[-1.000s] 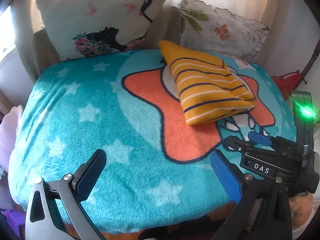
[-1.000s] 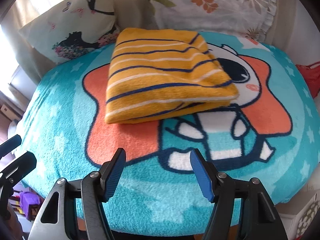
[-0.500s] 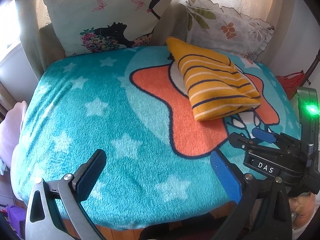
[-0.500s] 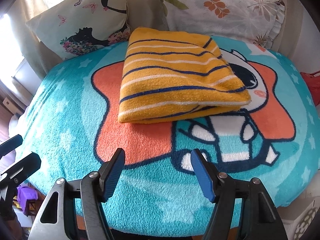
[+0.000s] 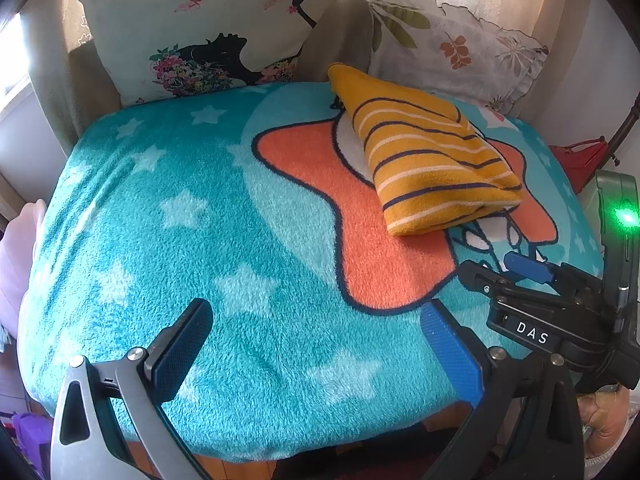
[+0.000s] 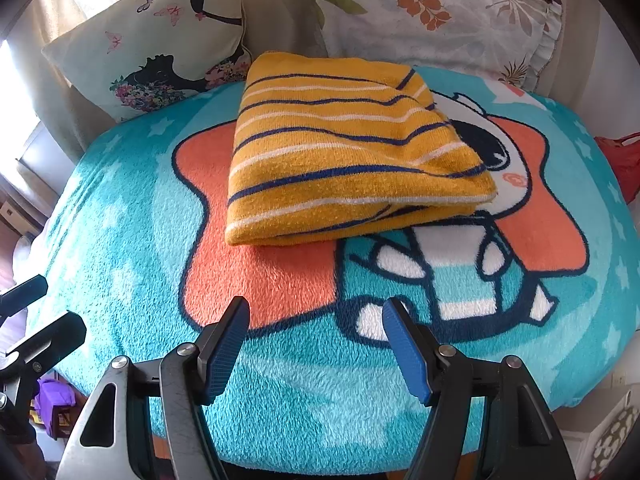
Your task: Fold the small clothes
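A yellow garment with navy and white stripes (image 5: 432, 164) lies folded into a thick rectangle on the teal star-print blanket (image 5: 168, 208), toward the back right; it also shows in the right wrist view (image 6: 344, 160). My left gripper (image 5: 316, 348) is open and empty, above the blanket's front edge, well short of the garment. My right gripper (image 6: 316, 344) is open and empty, above the front of the blanket just before the garment's folded edge. The right gripper's body shows at the right of the left wrist view (image 5: 532, 312).
Two pillows lean at the back: one with a black silhouette print (image 5: 208, 28), one with leaf print (image 5: 452, 44). A red object (image 5: 580, 160) sits off the right side. The blanket (image 6: 120, 216) drops off at the front edge.
Both grippers have drawn back and tilted slightly, so the garment sits a little further right and lower in the views. The garment itself has not moved. Both stay open.
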Tool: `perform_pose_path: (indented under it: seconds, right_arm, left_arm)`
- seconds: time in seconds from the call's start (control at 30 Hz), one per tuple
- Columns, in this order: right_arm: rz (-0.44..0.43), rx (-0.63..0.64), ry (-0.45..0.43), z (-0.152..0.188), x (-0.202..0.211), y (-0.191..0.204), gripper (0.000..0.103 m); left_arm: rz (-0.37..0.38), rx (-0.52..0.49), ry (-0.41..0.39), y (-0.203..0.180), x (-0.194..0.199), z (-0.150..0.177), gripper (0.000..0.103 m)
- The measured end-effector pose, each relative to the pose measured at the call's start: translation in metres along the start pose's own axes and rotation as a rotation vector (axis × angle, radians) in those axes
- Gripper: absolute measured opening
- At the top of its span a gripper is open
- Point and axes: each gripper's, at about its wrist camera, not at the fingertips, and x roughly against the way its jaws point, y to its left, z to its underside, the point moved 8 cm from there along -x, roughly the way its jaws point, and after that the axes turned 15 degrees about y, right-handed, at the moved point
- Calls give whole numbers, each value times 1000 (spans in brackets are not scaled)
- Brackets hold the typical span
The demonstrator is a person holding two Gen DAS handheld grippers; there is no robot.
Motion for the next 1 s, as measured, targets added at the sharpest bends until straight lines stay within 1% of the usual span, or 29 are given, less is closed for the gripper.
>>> perform_pose_path:
  seconds: [0.2, 0.3, 0.5, 0.6, 0.7, 0.83, 1.0]
  right_arm:
    - [16, 34, -5, -2, -2, 3, 74]
    - [3, 44, -5, -5, -5, 4, 74]
    - [0, 114, -30, -23, 0, 5, 74]
    - [16, 152, -35, -31, 2, 0, 74]
    - [32, 172, -30, -35, 4, -15, 74]
    - [58, 170, -10, -38, 3, -46, 74]
    - [131, 182, -17, -36, 6, -82, 74]
  left_arm:
    - [4, 10, 9, 0, -4, -1, 103]
    - [-1, 23, 10, -1, -4, -3, 103]
    - [-16, 77, -34, -8, 7, -12, 103]
    - [-20, 105, -37, -17, 8, -17, 103]
    - [-31, 121, -38, -32, 8, -20, 103]
    - [-21, 138, -17, -58, 0, -21, 103]
    - [-27, 140, 11, -88, -12, -20, 103]
